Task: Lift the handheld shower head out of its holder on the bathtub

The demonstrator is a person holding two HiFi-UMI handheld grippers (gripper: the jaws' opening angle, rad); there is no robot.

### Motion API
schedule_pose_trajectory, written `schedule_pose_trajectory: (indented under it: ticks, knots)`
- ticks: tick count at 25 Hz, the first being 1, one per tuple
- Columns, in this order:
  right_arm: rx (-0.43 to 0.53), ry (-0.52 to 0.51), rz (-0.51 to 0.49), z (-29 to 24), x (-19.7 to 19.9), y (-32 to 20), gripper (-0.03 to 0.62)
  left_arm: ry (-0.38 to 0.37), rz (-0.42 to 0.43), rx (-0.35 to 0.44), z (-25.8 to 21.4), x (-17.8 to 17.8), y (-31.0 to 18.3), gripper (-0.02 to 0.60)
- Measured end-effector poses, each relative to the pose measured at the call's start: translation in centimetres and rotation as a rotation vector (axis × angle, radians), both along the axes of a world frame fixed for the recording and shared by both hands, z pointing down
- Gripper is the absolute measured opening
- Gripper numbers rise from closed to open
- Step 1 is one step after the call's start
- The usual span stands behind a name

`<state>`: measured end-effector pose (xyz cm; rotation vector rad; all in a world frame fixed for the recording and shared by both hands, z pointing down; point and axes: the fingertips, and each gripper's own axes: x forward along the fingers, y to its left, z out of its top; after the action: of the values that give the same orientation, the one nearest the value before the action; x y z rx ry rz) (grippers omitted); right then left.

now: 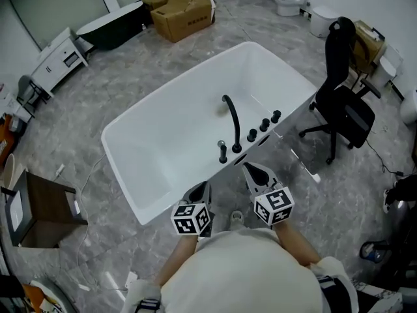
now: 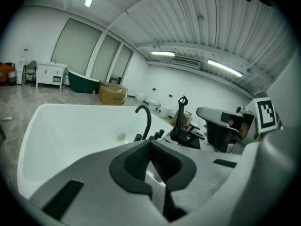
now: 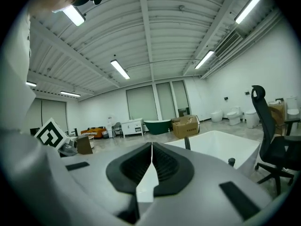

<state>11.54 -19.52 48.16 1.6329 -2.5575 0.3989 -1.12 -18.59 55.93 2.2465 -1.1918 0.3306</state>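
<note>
While holding left tool (image 1: 201, 189) and right tool (image 1: 253, 171) pressed together, empty, eyeing shower head (image 1: 222, 150) upright on bathtub (image 1: 163, 142) rim. Sits 1 o'clock off the left, 10 o'clock off the right, likely closer to right.

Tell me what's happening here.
A person stands beside a white bathtub with a gripper in each hand. The left gripper and the right gripper are both shut and empty, held short of the tub's near rim. The handheld shower head sits upright in its holder on that rim, next to the black spout. Neither gripper touches it, so the lift has not begun.
</note>
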Motion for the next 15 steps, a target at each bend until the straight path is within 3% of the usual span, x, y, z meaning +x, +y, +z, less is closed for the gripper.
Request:
schedule_pose_trajectory:
  ticks: [15]
  knots:
    - [-0.070,0.090,-0.170,5.5,1.4,-9.0,0.021,0.001,-0.228,-0.020,1.0,-0.2,-5.6,0.020]
